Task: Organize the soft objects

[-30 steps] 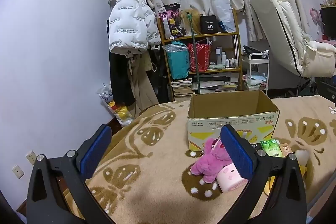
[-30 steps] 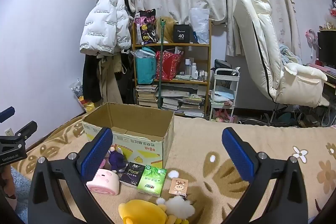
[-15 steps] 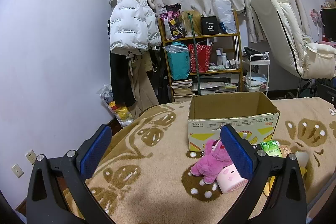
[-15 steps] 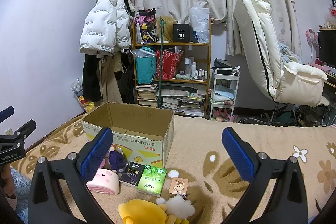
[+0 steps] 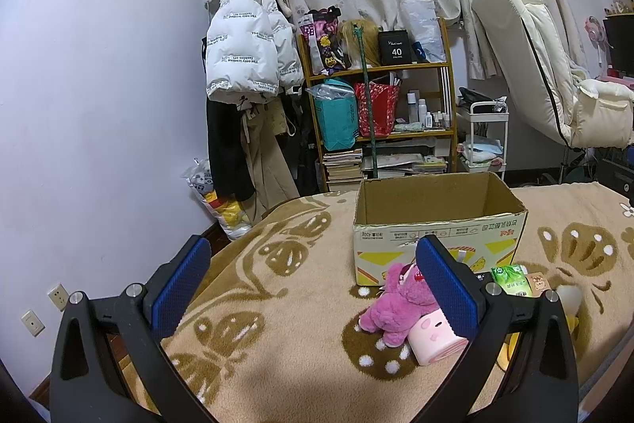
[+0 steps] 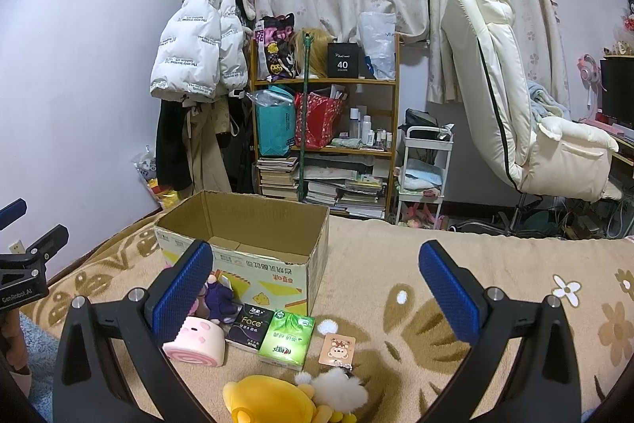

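Note:
An open cardboard box stands on the tan patterned blanket. In front of it lie a pink plush bear, a pink roll-shaped soft toy, a purple plush, a black tissue pack, a green tissue pack, a small card and a yellow plush with white fluff. My left gripper is open above the blanket, left of the toys. My right gripper is open above the packs, holding nothing.
A bamboo shelf crammed with bags, books and bottles stands beyond the bed. Coats hang on the wall at left. A white cart and a cream recliner chair sit to the right. The left gripper's body shows at the right view's edge.

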{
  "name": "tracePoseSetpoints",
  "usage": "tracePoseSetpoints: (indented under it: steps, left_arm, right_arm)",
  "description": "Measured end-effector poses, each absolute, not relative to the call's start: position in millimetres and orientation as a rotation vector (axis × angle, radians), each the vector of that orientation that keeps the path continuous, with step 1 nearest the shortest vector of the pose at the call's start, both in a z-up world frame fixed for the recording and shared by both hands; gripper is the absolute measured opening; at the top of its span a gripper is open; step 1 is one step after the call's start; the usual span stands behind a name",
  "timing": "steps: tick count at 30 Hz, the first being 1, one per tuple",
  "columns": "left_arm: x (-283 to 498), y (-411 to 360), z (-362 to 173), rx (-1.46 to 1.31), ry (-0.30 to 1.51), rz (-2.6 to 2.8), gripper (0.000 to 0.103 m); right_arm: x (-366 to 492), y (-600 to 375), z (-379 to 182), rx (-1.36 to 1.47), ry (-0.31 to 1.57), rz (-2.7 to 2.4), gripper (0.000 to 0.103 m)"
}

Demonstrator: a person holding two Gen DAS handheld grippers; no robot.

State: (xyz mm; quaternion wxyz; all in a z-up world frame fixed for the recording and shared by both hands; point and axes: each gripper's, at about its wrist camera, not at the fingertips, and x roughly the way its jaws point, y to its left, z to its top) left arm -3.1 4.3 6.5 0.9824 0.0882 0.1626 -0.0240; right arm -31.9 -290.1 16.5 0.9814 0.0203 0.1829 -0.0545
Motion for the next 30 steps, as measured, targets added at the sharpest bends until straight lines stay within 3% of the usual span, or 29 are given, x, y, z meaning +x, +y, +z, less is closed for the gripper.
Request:
tracePoseSetpoints:
  steps: [30]
  left_arm:
    - [-3.3,4.2,6.0,0.182,0.330,-0.050,0.102]
  right_arm:
    - [-29.6,-288.2,15.1,0.039,0.375,-0.110,0.103]
